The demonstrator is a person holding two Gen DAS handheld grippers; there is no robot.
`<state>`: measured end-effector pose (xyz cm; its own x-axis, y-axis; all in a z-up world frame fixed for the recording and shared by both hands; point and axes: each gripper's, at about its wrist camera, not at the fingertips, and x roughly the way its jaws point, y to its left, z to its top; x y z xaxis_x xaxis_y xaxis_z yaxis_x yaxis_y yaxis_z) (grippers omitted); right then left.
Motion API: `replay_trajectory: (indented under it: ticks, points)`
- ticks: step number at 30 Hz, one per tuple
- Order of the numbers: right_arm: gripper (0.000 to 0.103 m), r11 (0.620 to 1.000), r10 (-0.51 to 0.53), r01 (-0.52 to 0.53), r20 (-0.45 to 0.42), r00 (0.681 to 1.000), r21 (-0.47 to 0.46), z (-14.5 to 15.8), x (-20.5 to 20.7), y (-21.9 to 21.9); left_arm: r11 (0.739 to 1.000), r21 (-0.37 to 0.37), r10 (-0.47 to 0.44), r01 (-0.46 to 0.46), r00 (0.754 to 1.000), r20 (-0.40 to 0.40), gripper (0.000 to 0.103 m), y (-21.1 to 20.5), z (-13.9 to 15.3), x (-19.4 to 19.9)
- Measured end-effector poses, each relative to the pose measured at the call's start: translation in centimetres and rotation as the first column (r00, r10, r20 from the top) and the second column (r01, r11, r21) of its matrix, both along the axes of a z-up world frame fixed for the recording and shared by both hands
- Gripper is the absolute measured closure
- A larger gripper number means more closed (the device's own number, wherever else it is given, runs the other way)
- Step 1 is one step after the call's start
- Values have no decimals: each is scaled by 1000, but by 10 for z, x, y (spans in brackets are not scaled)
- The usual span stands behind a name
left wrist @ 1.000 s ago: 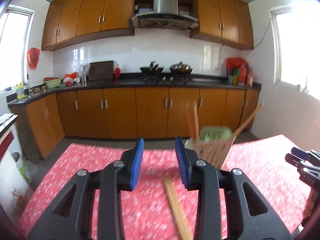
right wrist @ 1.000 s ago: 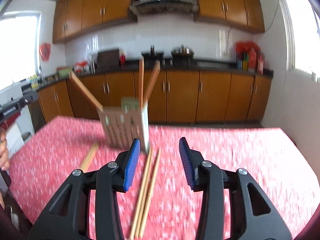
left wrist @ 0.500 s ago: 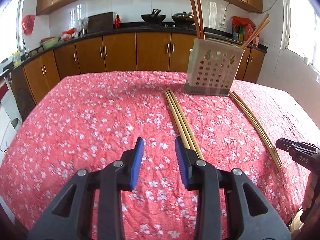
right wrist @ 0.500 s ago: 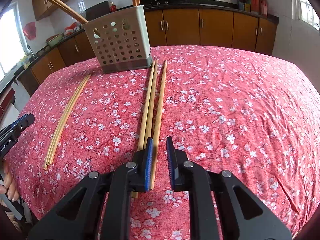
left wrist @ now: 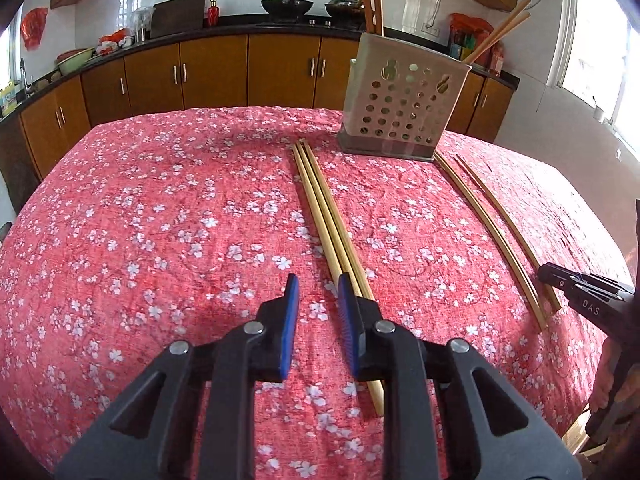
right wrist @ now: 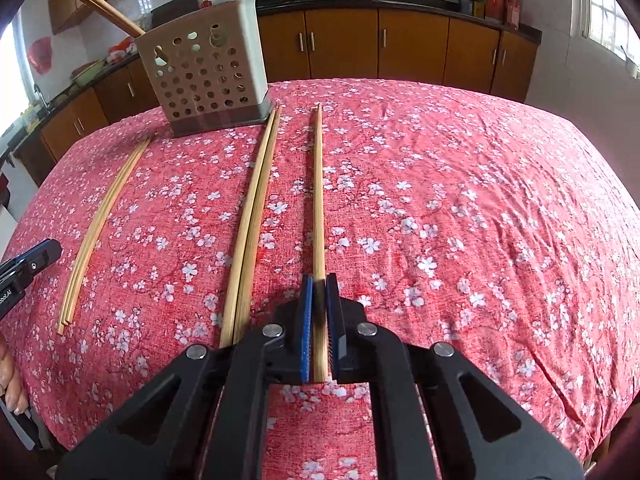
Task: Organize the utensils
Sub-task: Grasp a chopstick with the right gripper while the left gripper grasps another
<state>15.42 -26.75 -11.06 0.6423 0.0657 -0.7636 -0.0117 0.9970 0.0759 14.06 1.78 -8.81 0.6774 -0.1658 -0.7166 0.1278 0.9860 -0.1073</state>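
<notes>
Right gripper [right wrist: 319, 284]: clenched on one chopstick [right wrist: 318, 184], frame centre. Left gripper [left wrist: 318, 286]: parted, empty, beside chopstick bundle [left wrist: 324, 208].

Left tongs [left wrist: 317, 284]: blue pads parted, nothing between them, pointing toward 12 o'clock, low over the surface [left wrist: 160, 220].

Right tongs [right wrist: 319, 286]: pads closed on a chopstick [right wrist: 318, 200], which runs out toward 12 o'clock.

Bare fingers [right wrist: 10, 380] at 8 o'clock in the right view.

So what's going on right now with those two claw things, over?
Right gripper shut on single chopstick. Left gripper open, empty. Holder ahead, path clear.
</notes>
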Motion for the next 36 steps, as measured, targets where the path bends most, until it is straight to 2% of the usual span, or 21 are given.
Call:
replay_trajectory:
  ticks: [4, 9, 14, 22, 31, 36]
  points:
    - [96, 1000, 0, 0, 3, 1000, 0, 1, -4, -1, 1000, -13, -21, 20, 999, -31, 85, -6, -5, 4]
    - [95, 1000, 3, -3, 5, 1000, -3, 1, -6, -3, 999, 19, -33, 34, 998, -54, 89, -12, -12, 5]
    - [95, 1000, -1, 1, 8, 1000, -17, 0, -4, 0, 998, 59, 8, -4, 997, -74, 89, -11, -14, 13]
    - [95, 1000, 0, 0, 11, 1000, -21, -1, -5, 0, 999, -46, -6, 3, 997, -71, 90, -5, -6, 11]
    - [95, 1000, 2, -2, 13, 1000, -26, 0, -4, -1, 999, 44, 29, -25, 995, -94, 90, -11, -11, 17]
    - [95, 1000, 4, -4, 13, 1000, -22, 0, -4, -1, 999, -33, 34, -37, 995, -98, 90, -1, -9, 15]
